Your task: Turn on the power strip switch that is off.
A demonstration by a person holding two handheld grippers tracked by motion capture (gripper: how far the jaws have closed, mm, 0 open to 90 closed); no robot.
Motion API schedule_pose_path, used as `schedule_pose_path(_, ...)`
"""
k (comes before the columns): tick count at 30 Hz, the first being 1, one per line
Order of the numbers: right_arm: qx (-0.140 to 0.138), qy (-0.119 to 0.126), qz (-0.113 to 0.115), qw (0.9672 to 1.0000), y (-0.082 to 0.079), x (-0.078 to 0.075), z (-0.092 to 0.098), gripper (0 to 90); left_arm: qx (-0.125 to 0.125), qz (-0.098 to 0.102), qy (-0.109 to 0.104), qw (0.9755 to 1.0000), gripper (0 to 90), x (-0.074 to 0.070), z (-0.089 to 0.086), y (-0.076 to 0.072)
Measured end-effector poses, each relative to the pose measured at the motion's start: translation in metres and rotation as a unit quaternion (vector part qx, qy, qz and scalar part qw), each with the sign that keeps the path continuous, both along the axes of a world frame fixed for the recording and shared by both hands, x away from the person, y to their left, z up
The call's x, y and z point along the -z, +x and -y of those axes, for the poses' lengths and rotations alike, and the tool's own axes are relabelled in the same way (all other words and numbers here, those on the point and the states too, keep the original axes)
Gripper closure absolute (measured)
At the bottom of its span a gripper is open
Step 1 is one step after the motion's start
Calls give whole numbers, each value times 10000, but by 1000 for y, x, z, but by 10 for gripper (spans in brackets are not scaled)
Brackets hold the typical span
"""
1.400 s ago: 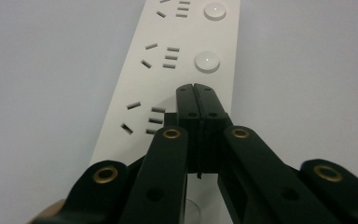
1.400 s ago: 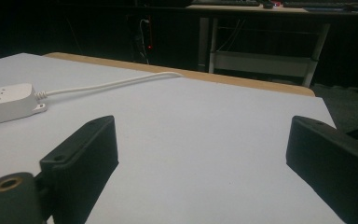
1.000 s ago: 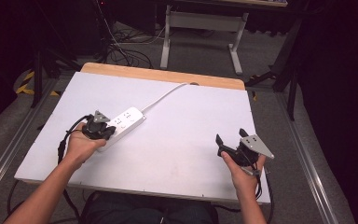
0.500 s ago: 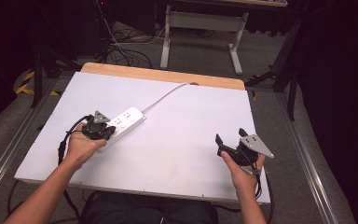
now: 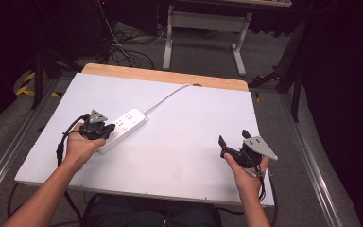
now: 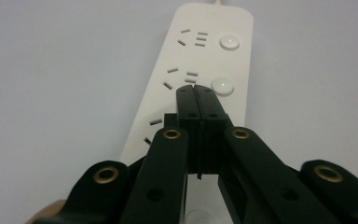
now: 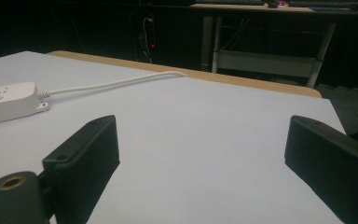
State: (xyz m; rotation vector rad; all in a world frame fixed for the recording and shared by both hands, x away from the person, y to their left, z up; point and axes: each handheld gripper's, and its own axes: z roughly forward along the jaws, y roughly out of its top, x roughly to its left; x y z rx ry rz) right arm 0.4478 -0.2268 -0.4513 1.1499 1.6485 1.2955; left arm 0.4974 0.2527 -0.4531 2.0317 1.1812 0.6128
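A white power strip (image 5: pixel 126 124) lies on the left half of the white table top (image 5: pixel 194 118), and its white cable (image 5: pixel 168 97) runs off toward the far edge. My left gripper (image 5: pixel 106 130) hovers over the strip's near end. In the left gripper view its black jaws are pressed together with nothing between them, and the left gripper's tips (image 6: pixel 197 93) lie over the strip (image 6: pixel 209 51) beside a round button (image 6: pixel 223 85). My right gripper (image 5: pixel 233 138) is held at the right front of the table, open and empty. The right gripper view shows its wide gap (image 7: pixel 205 140), with the strip (image 7: pixel 7 100) far to the left.
A wooden strip (image 5: pixel 170 77) borders the table's far edge. Beyond it stand a metal frame table (image 5: pixel 203 28) and loose cables (image 5: pixel 123 52) on the dark floor. Metal rails (image 5: pixel 307 156) run along both sides of the table.
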Motion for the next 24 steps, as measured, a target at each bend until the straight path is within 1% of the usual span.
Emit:
schedule_pose_path(1, -2, -2, 0, 10000, 0, 0, 0, 104, -53, 43, -76, 9999, 900, 0, -1, 0)
schedule_pose_path(6, -4, 4, -1, 10000, 0, 0, 0, 104, -40, 107, -84, 9999, 900, -1, -1, -1)
schedule_pose_path(7, -5, 4, -2, 10000, 0, 0, 0, 104, -39, 185, -111, 9998, 900, -3, -2, -2)
schedule_pose_path(8, -13, 11, 2, 10000, 0, 0, 0, 104, -42, 233, -106, 9997, 900, -4, -2, -2)
schedule_pose_path(10, -10, 9, 3, 10000, 0, 0, 0, 103, -78, 308, -182, 9993, 900, -6, -4, -3)
schedule_pose_path(12, -1, 3, -5, 10000, 0, 0, 0, 104, -107, 415, -266, 9987, 900, -9, -6, -4)
schedule_pose_path(14, -3, 4, -1, 10000, 0, 0, 0, 104, -123, 452, -299, 9985, 900, -10, -7, -4)
schedule_pose_path(16, -2, -2, 6, 10000, 0, 0, 0, 104, -162, 542, -373, 9977, 900, -12, -9, -6)
schedule_pose_path(17, -2, -2, 6, 10000, 0, 0, 0, 104, -162, 542, -373, 9977, 900, -12, -9, -6)
schedule_pose_path(19, 1, -3, -1, 10000, 0, 0, -1, 104, -191, 629, -394, 9971, 900, -14, -10, -7)
schedule_pose_path(20, 2, -4, -3, 10000, 0, 0, -1, 104, -191, 629, -394, 9971, 900, -14, -10, -7)
schedule_pose_path(21, 2, -7, -2, 10000, 0, 0, -1, 104, -191, 660, -432, 9967, 900, -14, -10, -7)
schedule_pose_path(22, 0, -8, -3, 10000, 0, 0, -1, 104, -214, 748, -436, 9960, 900, -16, -12, -8)
schedule_pose_path(23, 0, -8, -3, 10000, 0, 0, -1, 104, -214, 748, -436, 9960, 900, -16, -12, -8)
schedule_pose_path(24, 2, -11, -5, 10000, 0, 0, -1, 104, -248, 833, -527, 9948, 900, -19, -13, -9)
